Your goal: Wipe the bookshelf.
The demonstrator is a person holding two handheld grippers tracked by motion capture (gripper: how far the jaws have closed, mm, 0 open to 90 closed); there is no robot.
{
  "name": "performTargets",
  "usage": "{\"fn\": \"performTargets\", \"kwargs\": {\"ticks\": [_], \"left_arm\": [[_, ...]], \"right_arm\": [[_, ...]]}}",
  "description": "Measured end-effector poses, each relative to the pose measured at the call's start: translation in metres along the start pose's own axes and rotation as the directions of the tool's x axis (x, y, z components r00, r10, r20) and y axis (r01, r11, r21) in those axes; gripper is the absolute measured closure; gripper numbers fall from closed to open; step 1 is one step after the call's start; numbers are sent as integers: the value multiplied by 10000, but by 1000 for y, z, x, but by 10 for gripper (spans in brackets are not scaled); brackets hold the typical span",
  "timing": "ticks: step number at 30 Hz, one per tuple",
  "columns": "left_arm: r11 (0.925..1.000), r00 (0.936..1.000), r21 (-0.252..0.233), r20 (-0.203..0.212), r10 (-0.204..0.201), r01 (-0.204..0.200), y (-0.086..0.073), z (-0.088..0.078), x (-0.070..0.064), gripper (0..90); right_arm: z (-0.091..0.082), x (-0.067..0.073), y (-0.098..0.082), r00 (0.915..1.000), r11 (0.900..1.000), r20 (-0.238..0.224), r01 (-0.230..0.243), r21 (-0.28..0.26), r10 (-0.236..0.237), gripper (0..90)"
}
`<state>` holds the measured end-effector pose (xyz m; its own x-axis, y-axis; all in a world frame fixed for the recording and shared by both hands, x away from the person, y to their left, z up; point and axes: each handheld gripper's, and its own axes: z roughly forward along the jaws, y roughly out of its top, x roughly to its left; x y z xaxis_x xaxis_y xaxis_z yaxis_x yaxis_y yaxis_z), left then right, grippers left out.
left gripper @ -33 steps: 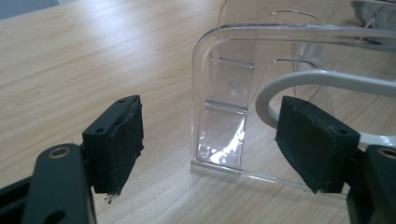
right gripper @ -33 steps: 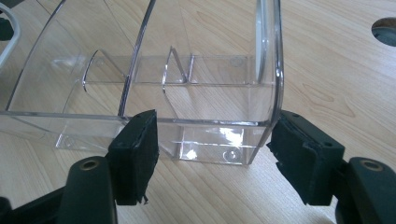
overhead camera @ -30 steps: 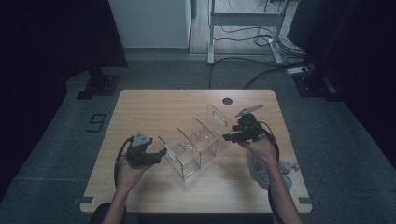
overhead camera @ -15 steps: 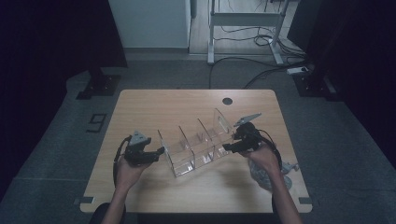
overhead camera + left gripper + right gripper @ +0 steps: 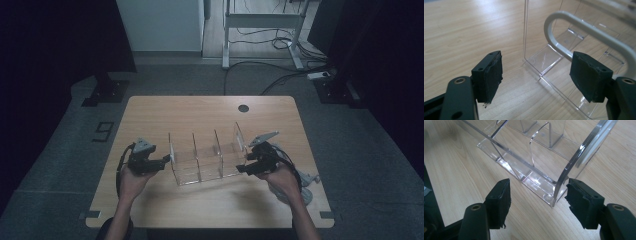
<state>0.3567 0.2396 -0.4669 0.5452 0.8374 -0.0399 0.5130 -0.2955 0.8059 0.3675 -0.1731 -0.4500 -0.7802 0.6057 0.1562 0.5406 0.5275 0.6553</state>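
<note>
One legible marking: a pale numeral 9 [image 5: 103, 132] on the grey floor [image 5: 60, 150], just left of the wooden table [image 5: 210, 107]. Nothing else readable.

Overhead view; two close views sharing rack [image 5: 205, 157]

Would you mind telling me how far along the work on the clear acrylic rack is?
Done: the clear rack stands upright mid-table. In hand: the left gripper and right gripper sit at its two ends, jaws open, the rack's end panel near the right pads, not gripped. Left: closing on it.
</note>
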Motion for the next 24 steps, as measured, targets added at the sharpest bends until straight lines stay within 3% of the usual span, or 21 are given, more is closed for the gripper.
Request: {"fn": "performTargets", "kwargs": {"ticks": [7, 13, 19, 24], "left_arm": [[9991, 9999, -421, -110, 0, -5, 20, -23, 2, 260], [9966, 9989, -676, -26, 461, -462, 40, -38, -14, 246], [9958, 9964, -484, 304, 794, -778, 43, -35, -36, 227], [9966, 9957, -112, 432, 817, -813, 33, -25, -51, 221]], "right_arm": [[1, 3, -3, 10000, 9999, -93, -23, 118, 24, 348], [2, 3, -3, 9999, 9999, -97, -33, 125, 35, 344], [1, 4, -4, 9999, 9999, -107, -25, 122, 26, 342], [1, 5, -4, 9999, 9999, -98, -33, 137, 35, 339]]}}
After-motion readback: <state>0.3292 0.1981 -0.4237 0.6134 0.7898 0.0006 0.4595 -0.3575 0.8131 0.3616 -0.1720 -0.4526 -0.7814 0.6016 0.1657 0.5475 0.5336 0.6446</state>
